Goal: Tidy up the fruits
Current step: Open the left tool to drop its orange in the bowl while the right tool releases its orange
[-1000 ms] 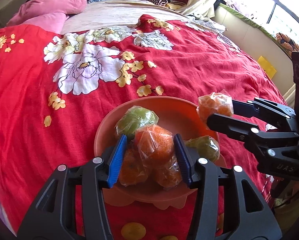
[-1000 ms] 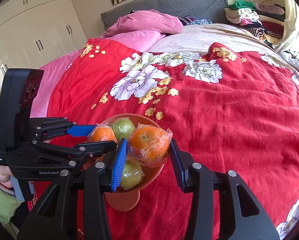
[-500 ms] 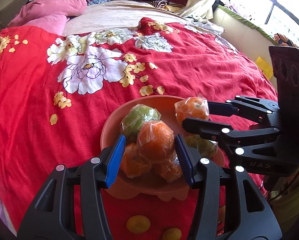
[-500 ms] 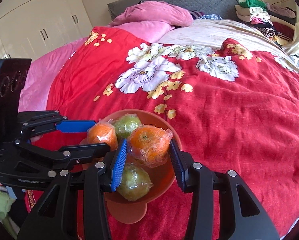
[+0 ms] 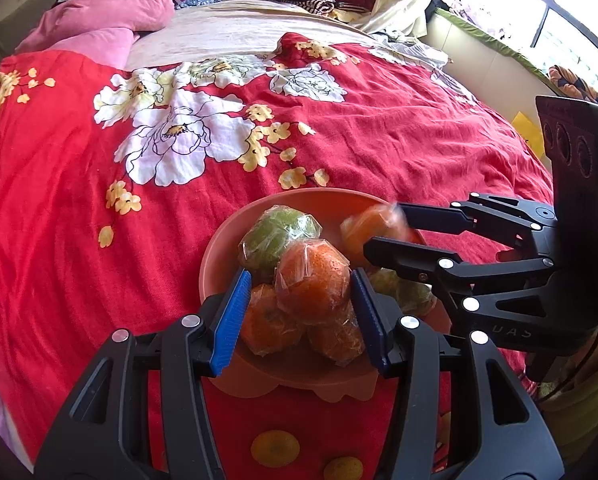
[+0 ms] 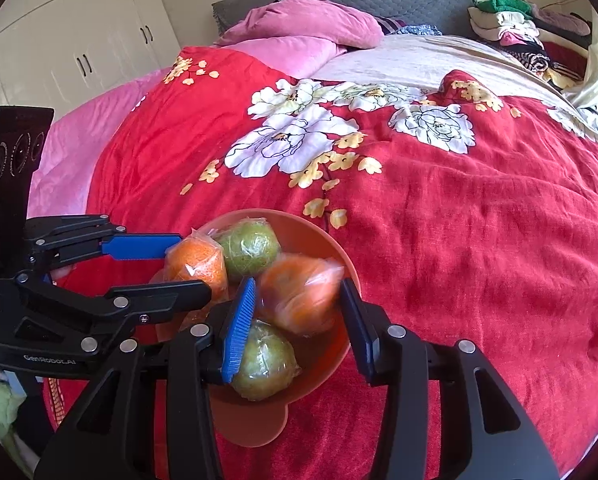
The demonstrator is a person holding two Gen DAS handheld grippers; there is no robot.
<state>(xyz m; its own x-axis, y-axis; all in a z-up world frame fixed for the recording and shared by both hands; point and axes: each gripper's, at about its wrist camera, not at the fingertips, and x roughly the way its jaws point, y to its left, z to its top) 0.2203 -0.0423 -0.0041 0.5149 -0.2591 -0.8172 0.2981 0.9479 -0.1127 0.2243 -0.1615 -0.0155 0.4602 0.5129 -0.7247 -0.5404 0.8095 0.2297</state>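
A bed [image 5: 99, 200] under a red flowered cover fills the room's middle, and everything that matters sits on the orange bowl [image 5: 219, 248] resting on that cover near the bed's front edge.

Both tools reach over the bowl. The left gripper [image 5: 299, 312] hangs above the bowl's near side, its jaws partly open, about one fruit's width apart. Between them sits a plastic-wrapped orange [image 5: 313, 284] on top of the pile; the blue pads stand right at its sides, though I cannot tell whether they press on it or only flank it, since it also rests on the two wrapped oranges beneath.

The right gripper [image 6: 299, 312] comes in over the bowl's other side, its jaws likewise partly open. A second wrapped orange [image 6: 299, 296] lies between them, blurred in both views, with a visible gap on the side of the bare black finger. The jaws have just been opening a little, so it looks loose rather than clamped.

In the bowl beside these lie two green wrapped fruits: one [image 6: 251, 254] at the far side, one [image 6: 265, 362] under the right gripper's blue pad.
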